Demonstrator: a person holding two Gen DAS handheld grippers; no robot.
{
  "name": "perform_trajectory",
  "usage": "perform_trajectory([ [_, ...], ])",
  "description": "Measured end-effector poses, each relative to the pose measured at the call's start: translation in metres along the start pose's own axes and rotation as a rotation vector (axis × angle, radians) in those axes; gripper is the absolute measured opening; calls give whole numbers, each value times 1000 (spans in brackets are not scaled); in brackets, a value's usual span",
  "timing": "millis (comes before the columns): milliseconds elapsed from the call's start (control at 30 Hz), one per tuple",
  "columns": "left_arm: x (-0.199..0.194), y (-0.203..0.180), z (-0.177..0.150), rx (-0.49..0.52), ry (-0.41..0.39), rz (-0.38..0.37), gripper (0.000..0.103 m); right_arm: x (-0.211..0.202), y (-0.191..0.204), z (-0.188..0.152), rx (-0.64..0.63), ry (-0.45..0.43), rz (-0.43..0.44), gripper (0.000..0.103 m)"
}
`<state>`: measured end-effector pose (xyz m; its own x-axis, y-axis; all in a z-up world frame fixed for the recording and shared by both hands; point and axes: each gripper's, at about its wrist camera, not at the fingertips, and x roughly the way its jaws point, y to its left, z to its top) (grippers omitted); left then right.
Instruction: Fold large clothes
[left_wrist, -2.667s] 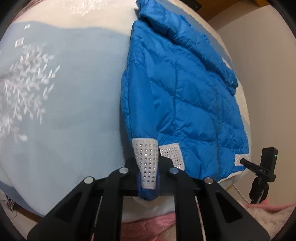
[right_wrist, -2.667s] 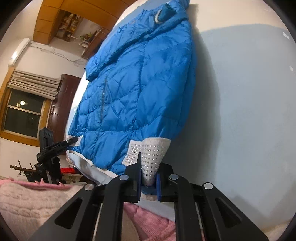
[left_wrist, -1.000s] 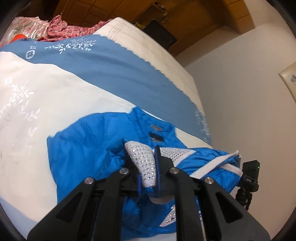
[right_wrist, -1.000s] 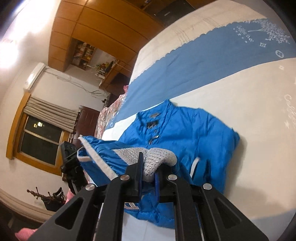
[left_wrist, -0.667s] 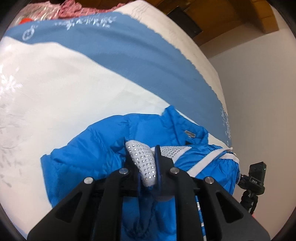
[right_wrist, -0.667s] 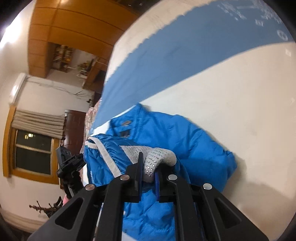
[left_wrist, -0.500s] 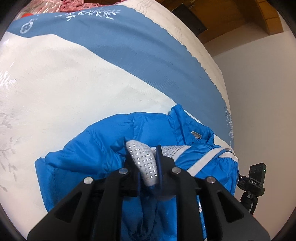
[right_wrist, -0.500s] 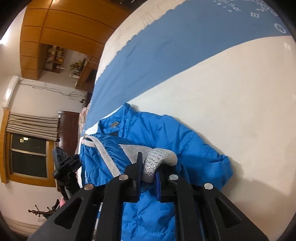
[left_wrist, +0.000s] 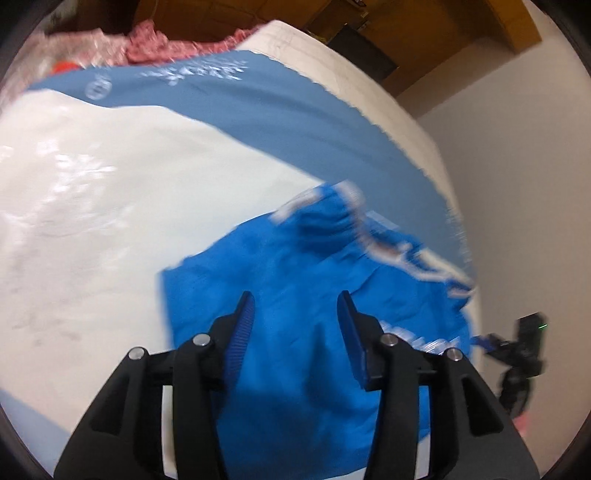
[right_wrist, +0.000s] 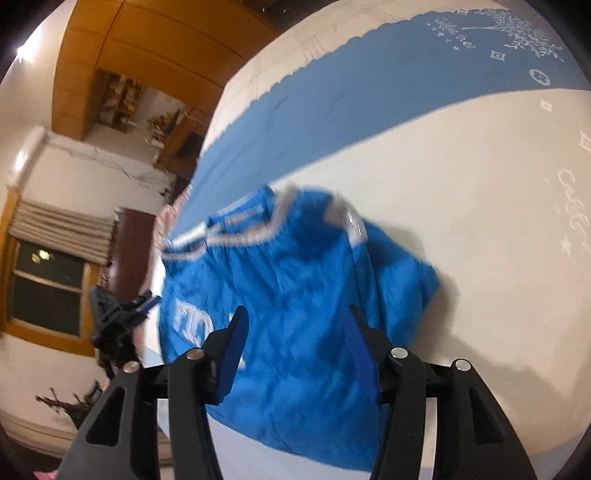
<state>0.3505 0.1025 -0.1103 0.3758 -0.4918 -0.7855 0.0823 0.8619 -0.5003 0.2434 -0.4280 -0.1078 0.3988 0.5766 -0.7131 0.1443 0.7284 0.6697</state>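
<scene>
One blue jacket (left_wrist: 314, 295) lies doubled over on the bed (left_wrist: 110, 206), a puffy, slick-surfaced garment whose folded shape is a rough, rumpled rectangle with a soft bulge along each side. White ribbed trim (right_wrist: 258, 229) runs as a band across the edge farthest from the cameras, and pale lettering (right_wrist: 192, 321) shows on the panel facing up, though motion blur leaves it unreadable. The jacket's long axis appears to run away from the grippers toward the head of the bed, the trimmed edge pointing that way; the blur makes this less than sure. Two grippers are in view, one per camera, each with two black fingers lined with ribbed blue pads. The left gripper (left_wrist: 295, 314) hangs just above the near part of the jacket with its fingers spread wide and nothing between them. The right gripper (right_wrist: 295, 328) is the same: fingers well apart, empty, over the near fabric. The bedspread is smooth cloth in two colours, a cream field and one broad blue band (right_wrist: 369, 110) with a scalloped edge and white printed motifs. One small black camera on a stand (left_wrist: 524, 343) sits off the bed's edge beside the jacket. A pink crumpled textile (left_wrist: 177, 40) lies at the far end of the bed.
</scene>
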Motion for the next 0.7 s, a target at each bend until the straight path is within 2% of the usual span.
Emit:
perform_trajectory([
  [167,13,-12,-30,99,26,113,47,22,-2,-18,-20,38,-64,55],
  [200,13,-17,-34,124,13,138,40,24,1,-19,-31,27,-79,48],
  [233,15,-23,-36,142,5,151,28,23,4,-19,-45,15,-105,34],
  [300,15,-28,-37,150,-9,143,13,20,12,-17,-75,-5,-161,13],
  [333,13,-33,-35,151,-25,139,10,18,15,-15,-82,-16,-165,5],
  [367,13,-37,-32,152,-41,140,10,14,17,-12,-83,-28,-155,0],
  [533,1,-44,-6,83,-151,123,8,-10,16,15,-12,-122,-129,0],
  [600,14,-43,1,85,-135,171,9,-7,12,23,3,-123,-163,0],
  [700,50,-33,5,56,-39,240,11,15,2,30,14,-87,-233,0],
])
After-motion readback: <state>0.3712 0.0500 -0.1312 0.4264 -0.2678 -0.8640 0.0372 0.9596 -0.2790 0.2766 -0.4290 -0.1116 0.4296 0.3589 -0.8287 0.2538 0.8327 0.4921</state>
